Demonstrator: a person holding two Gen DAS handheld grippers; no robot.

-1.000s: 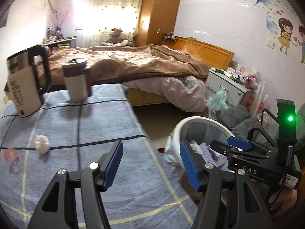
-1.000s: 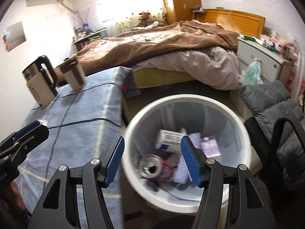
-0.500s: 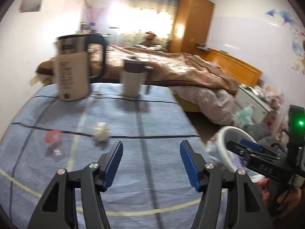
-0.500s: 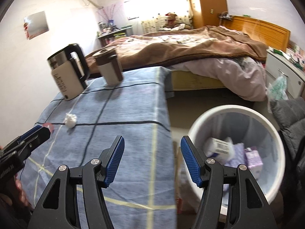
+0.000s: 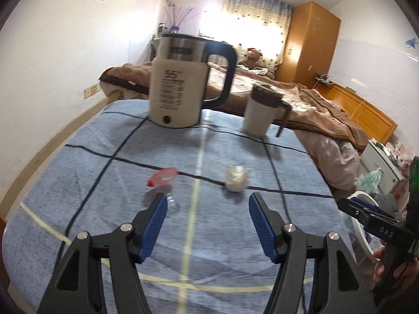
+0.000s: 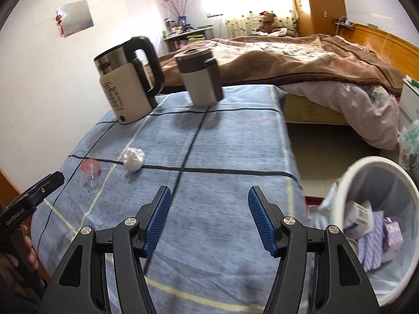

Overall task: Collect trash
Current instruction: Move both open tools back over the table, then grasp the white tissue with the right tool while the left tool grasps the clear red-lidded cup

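Because both the left gripper (image 5: pixel 205 221) and right gripper (image 6: pixel 209 218) are released and empty, the light tissue ball (image 5: pixel 237 181) at 1 o'clock, near the cup (image 5: pixel 167 188), may roll away if one finger nudges it.

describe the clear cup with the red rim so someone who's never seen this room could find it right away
Start at the table with the blue checked cloth, kettle and mug at its far end. Nearer lie two small things: a white paper ball and, left of it, the cup. It alone is see-through plastic with a red rim.
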